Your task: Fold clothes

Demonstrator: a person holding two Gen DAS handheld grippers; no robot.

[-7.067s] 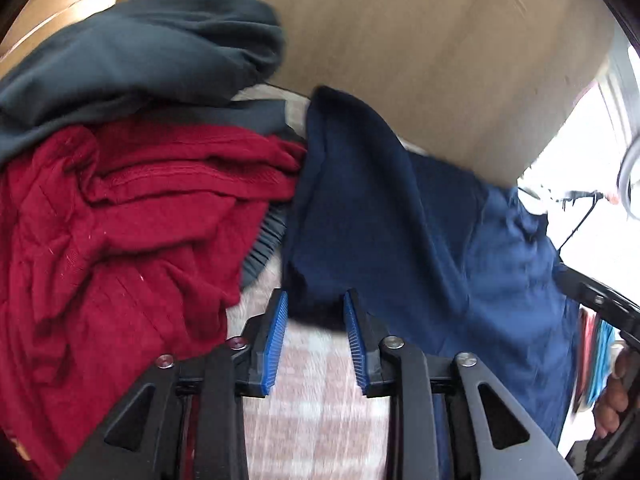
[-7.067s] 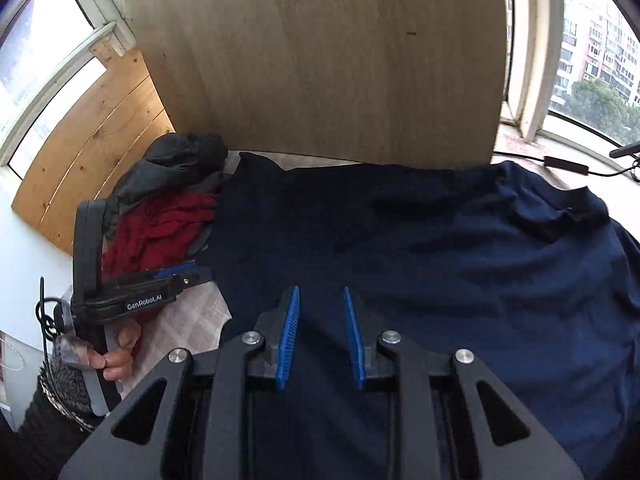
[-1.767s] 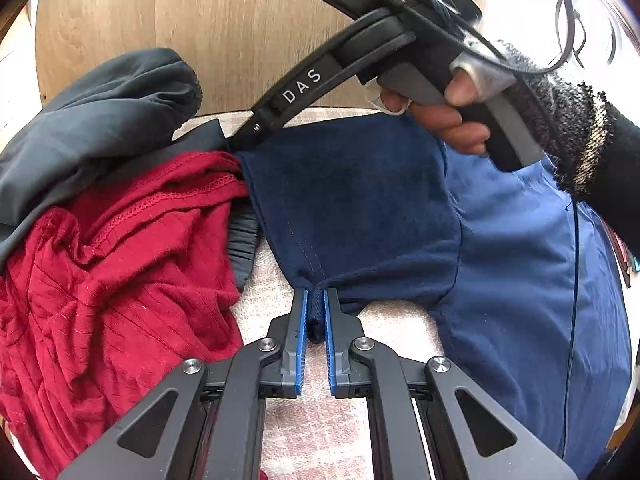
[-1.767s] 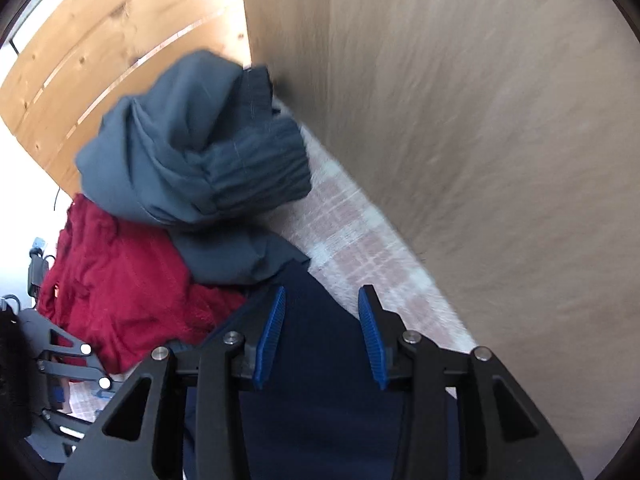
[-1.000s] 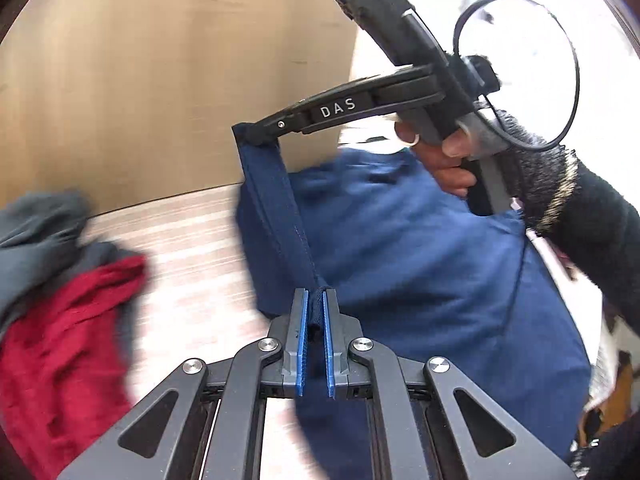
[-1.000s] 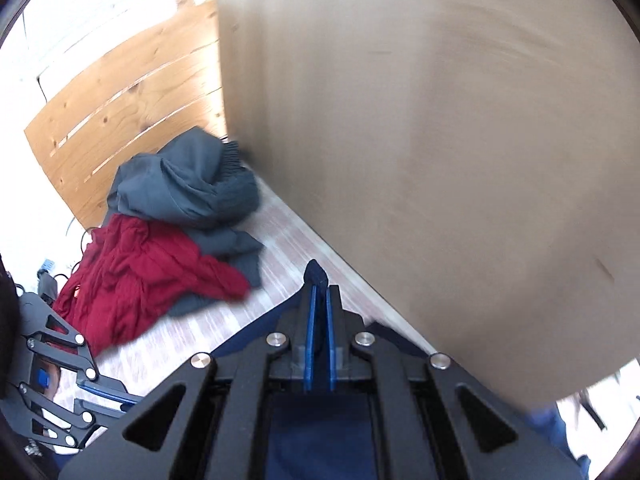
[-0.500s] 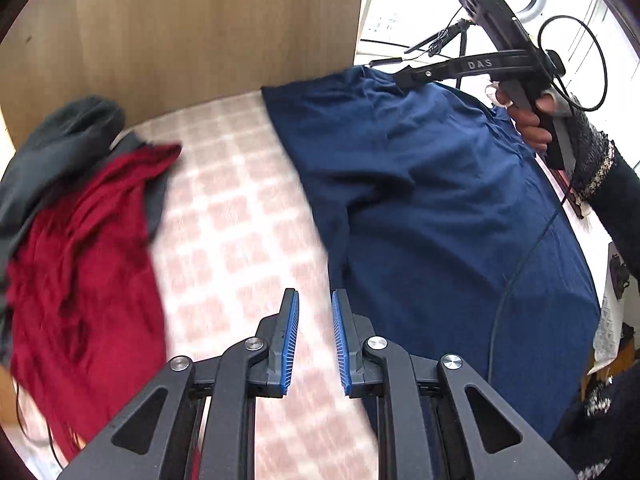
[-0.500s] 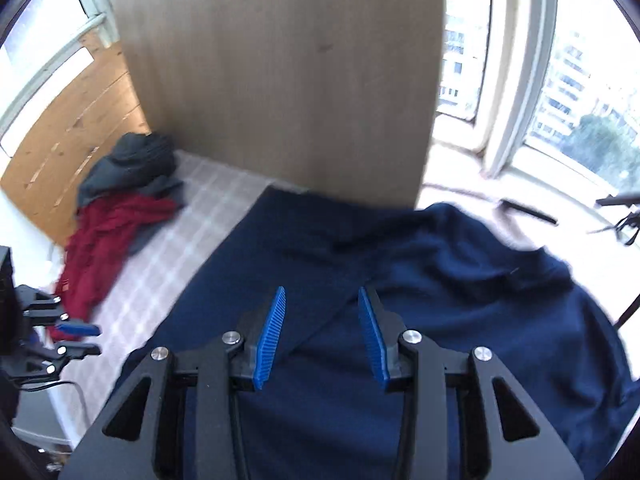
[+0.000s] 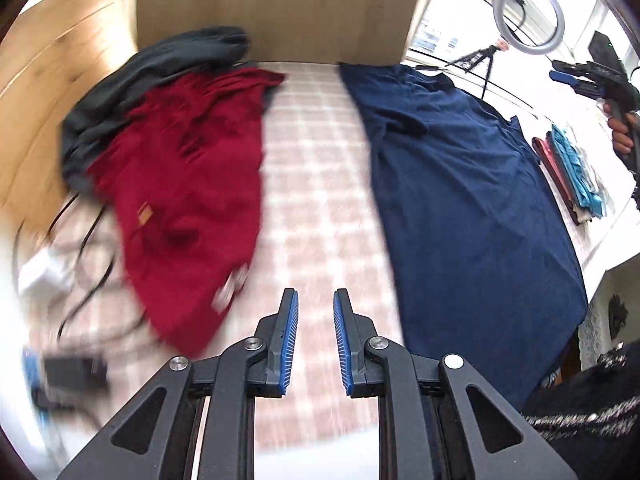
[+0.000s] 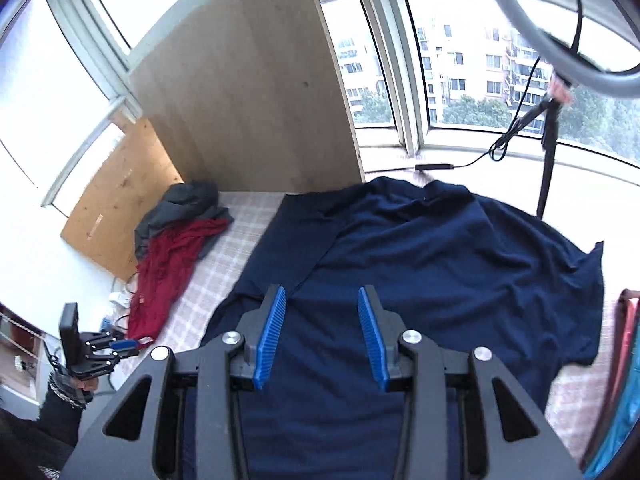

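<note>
A: Fingers first, lowest in each frame. In the left wrist view the left gripper point(image 9: 314, 336) shows its blue pads parted a narrow way with nothing between them, over bare checked tablecloth point(image 9: 320, 184). In the right wrist view the right gripper point(image 10: 321, 332) stands wider apart, also empty, hovering above the navy shirt point(image 10: 440, 272).

B: And the shirt itself?

A: It fills the middle and right of the right wrist frame, spread out on the cloth with one long flap laid over along its left side, and its far right edge falls toward the table's rim. Soft ripples run all across it.

B: So how would it handle?

A: Light and limp, I'd judge, a thin knit that sags and drags rather than holding a shape. Nothing fragile. It needs pinching at an edge or corner through a single layer; the near left hem below the flap or the far right corner look easiest to reach.

B: Further back?

A: In the upper left of the left wrist frame the red sweater point(image 9: 188, 184) lies crumpled, thicker and ribbed, with a grey garment point(image 9: 168, 56) bunched behind it against the wooden board point(image 9: 280, 4). At the right edge sits a folded stack point(image 9: 572, 172).
</note>
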